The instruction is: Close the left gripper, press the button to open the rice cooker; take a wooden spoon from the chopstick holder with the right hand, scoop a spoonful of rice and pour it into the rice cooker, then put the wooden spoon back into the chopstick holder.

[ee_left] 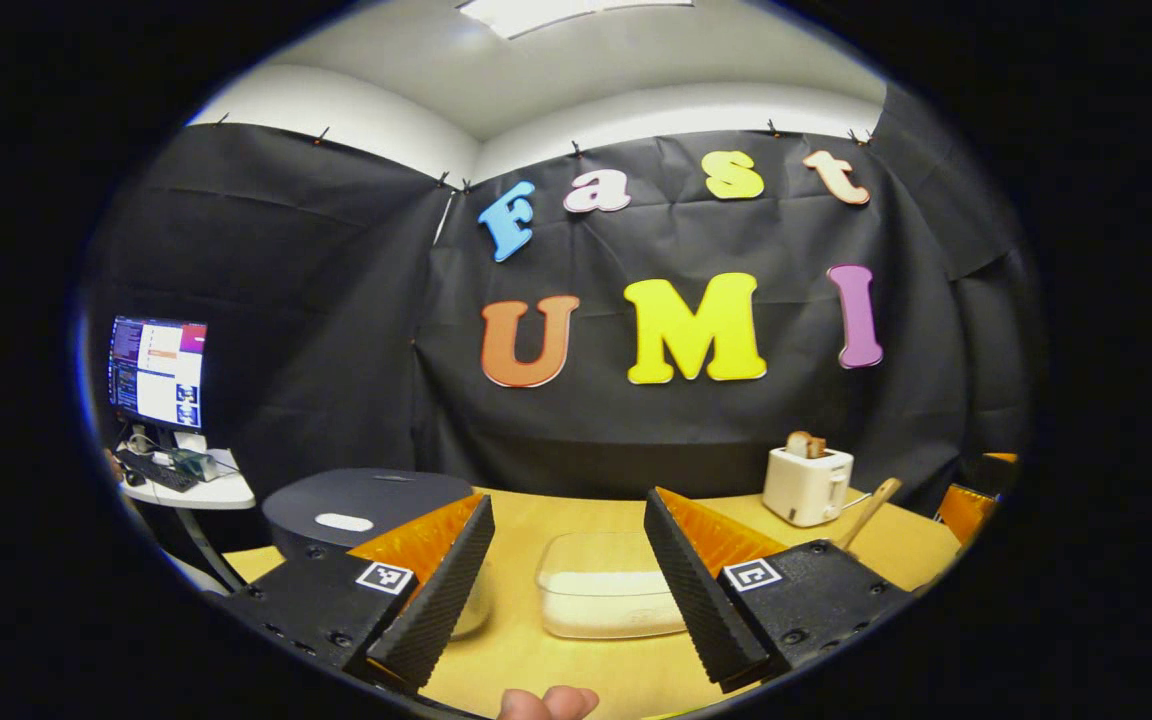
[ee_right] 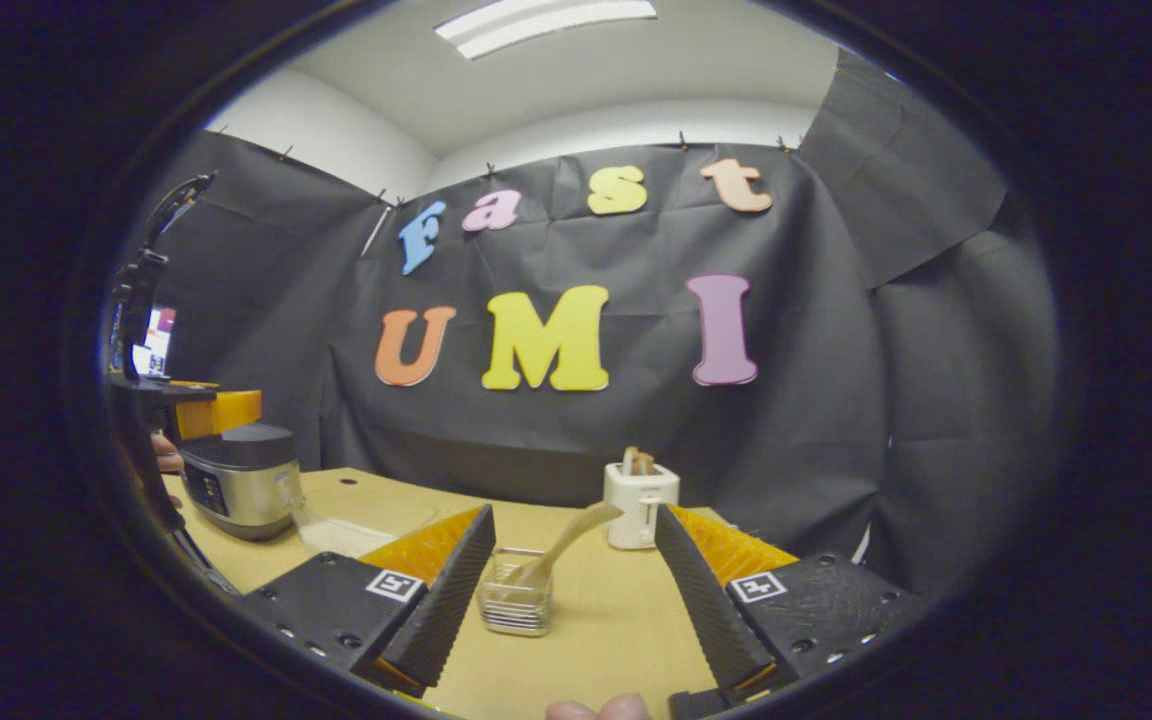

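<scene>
Right now my left gripper (ee_left: 569, 590) stands spread wide above the yellow table (ee_left: 626, 680), with nothing between its fingers. Through that gap I see a clear lidded box (ee_left: 601, 585) with a pale layer of rice in its lower part; it sits on the table ahead of me. Just left of it is the dark rice cooker (ee_left: 361, 510), its lid down, with a small light patch on top that I take for the button. Far right at the back stands a white toaster (ee_left: 806, 485) with a slice of bread sticking out of its slot.

My right gripper (ee_right: 571, 590) is likewise released, its fingers well apart and gripping nothing. Between them, a bit farther off on the table, sits the chopstick holder (ee_right: 516, 600), a small see-through cage. In it leans the wooden spoon (ee_right: 566, 540), handle tilted up to the right. Behind it the toaster shows again. At the left edge of the right gripper view I see the rice cooker from the side, lid shut, the rice box just beside it, and the other gripper hanging over the cooker. A fingertip (ee_left: 546, 703) pokes in at the bottom of each view.
</scene>
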